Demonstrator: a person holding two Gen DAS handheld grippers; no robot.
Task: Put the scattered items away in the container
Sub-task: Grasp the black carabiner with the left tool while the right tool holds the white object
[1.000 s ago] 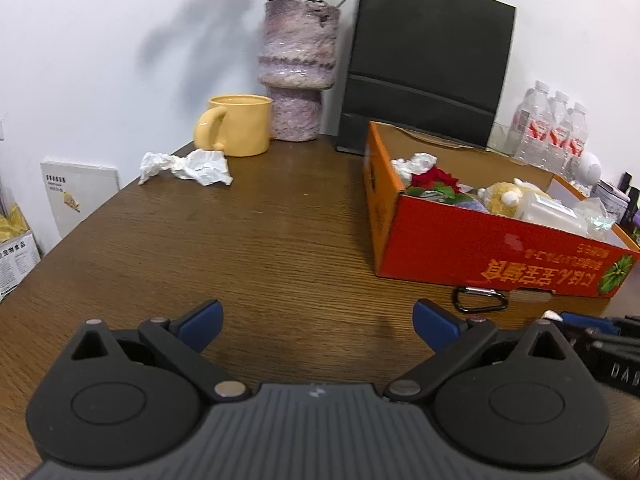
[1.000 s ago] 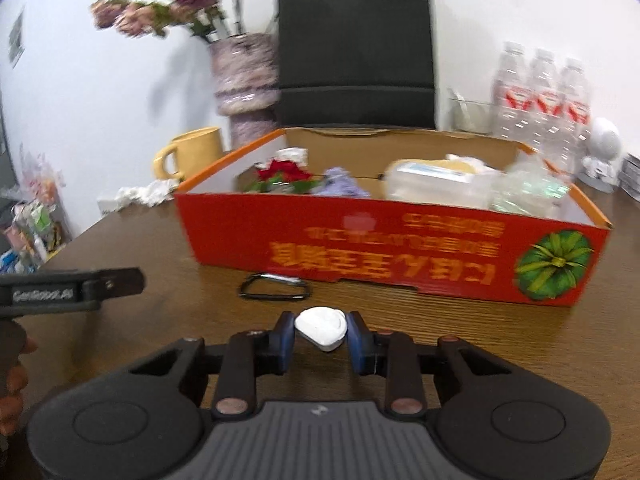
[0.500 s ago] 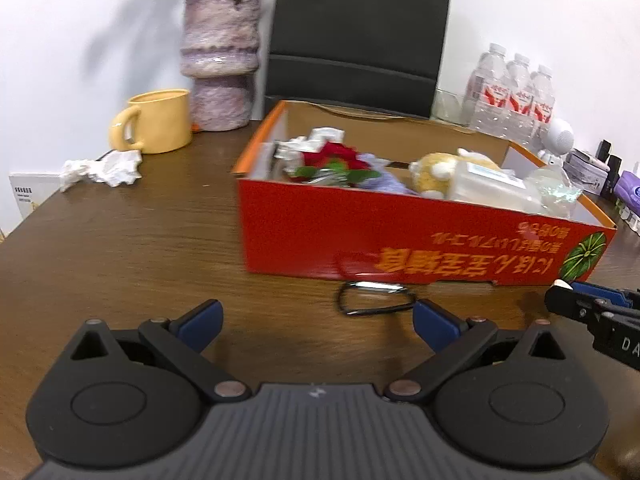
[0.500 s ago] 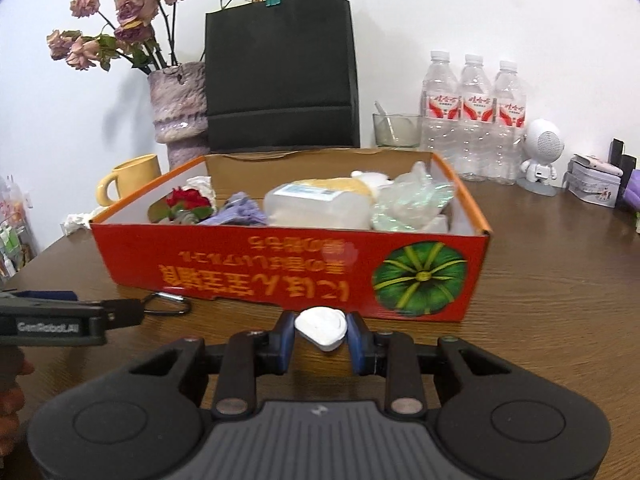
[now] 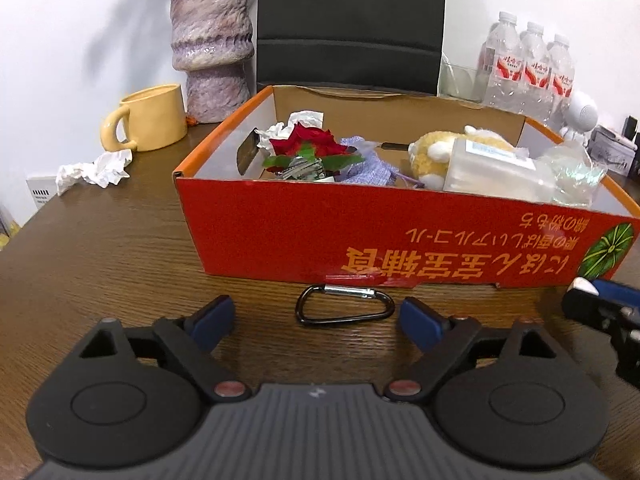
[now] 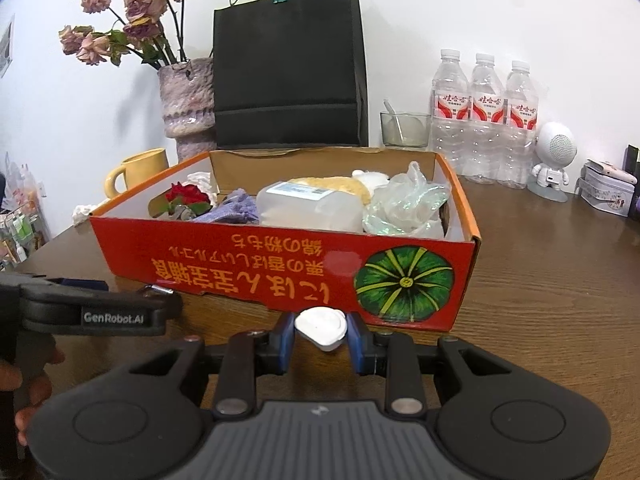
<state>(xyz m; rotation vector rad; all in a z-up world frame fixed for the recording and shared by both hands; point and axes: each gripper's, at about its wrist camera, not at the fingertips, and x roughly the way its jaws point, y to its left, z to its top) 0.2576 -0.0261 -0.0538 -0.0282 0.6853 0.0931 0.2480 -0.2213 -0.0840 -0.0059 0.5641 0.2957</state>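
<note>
Carabiner (image 5: 345, 305) flat on table (image 5: 100, 256), centre of left wrist view, just in front of red box (image 5: 360, 236), between left gripper (image 5: 316, 318) fingers, untouched. Left jaws wide, closing. Right gripper (image 6: 321, 330) clenched on small white piece (image 6: 320, 326), low centre of right wrist view, in front of box's pumpkin graphic (image 6: 404, 282). "GenRobot.AI" readable on left gripper body at left edge. Box front carries yellow characters, upside down. Box holds red flower (image 5: 310, 146), plush toy (image 5: 436, 152), plastic container (image 5: 496, 170). Water bottles (image 6: 484, 116) upper right, red labels, unreadable.
</note>
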